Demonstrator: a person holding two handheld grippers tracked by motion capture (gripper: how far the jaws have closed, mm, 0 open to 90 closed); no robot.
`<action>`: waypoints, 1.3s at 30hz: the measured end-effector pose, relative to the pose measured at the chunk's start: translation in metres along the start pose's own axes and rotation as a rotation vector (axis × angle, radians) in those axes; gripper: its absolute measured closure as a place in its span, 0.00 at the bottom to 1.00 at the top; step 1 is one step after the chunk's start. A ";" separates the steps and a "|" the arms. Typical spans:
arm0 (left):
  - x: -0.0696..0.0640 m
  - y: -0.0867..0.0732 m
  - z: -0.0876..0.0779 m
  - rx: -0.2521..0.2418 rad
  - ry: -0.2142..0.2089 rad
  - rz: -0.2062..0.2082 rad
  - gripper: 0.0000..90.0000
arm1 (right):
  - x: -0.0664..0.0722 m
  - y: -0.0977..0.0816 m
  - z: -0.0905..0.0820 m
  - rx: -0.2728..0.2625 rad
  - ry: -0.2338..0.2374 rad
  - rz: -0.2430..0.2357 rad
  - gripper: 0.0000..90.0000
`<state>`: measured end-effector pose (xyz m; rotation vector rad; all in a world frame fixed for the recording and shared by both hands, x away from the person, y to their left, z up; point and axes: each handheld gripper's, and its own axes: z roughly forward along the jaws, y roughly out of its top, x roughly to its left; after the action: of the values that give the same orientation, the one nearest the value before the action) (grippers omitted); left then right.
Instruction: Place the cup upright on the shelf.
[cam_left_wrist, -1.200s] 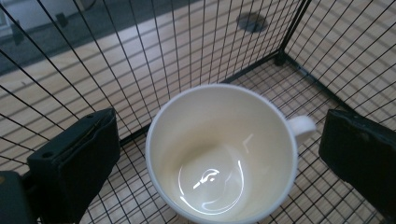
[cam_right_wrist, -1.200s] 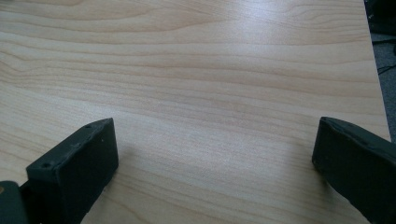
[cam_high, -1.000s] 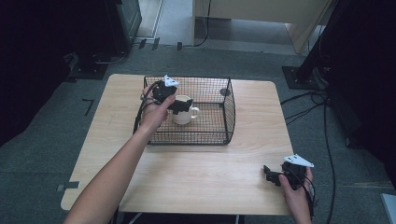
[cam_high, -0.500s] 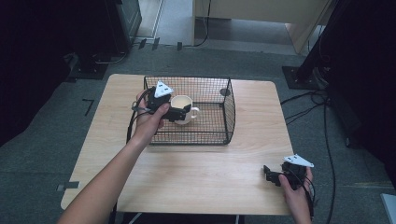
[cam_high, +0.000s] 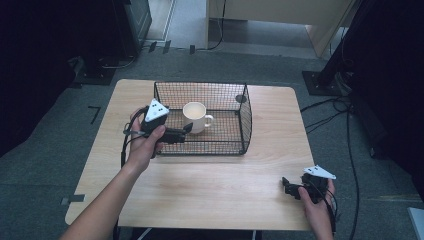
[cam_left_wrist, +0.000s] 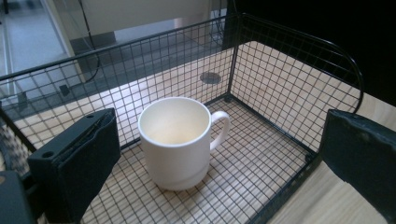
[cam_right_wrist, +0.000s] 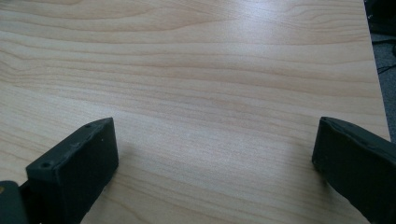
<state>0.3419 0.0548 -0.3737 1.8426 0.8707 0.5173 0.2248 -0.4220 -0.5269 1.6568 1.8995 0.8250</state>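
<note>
White mug stands upright inside the wire basket, toward its left half, handle toward the basket's right wall. Left gripper sits at the basket's left front corner, jaws spread, clear of the mug. Right gripper rests on the desk, well right of the basket, jaws spread, empty.

The mug was cream-white; the wire basket black gridded mesh; the bench pale wood-grained; the tongs' jaws matte black.

Left tongs spread wide, forearm stretched forward; right tongs spread wide, held low.
</note>
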 end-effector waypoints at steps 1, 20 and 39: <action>0.000 -0.002 -0.004 -0.003 -0.001 0.001 0.00 | 0.000 0.000 0.000 0.000 0.000 0.000 0.00; 0.009 -0.064 -0.053 0.017 0.058 -0.006 0.00 | 0.000 0.000 0.000 0.000 -0.001 -0.001 0.00; 0.041 -0.132 -0.073 0.086 0.147 -0.090 0.00 | 0.000 0.000 0.000 0.000 -0.001 -0.003 0.00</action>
<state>0.2748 0.1625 -0.4644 1.8502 1.0848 0.5722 0.2248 -0.4220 -0.5270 1.6536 1.9007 0.8231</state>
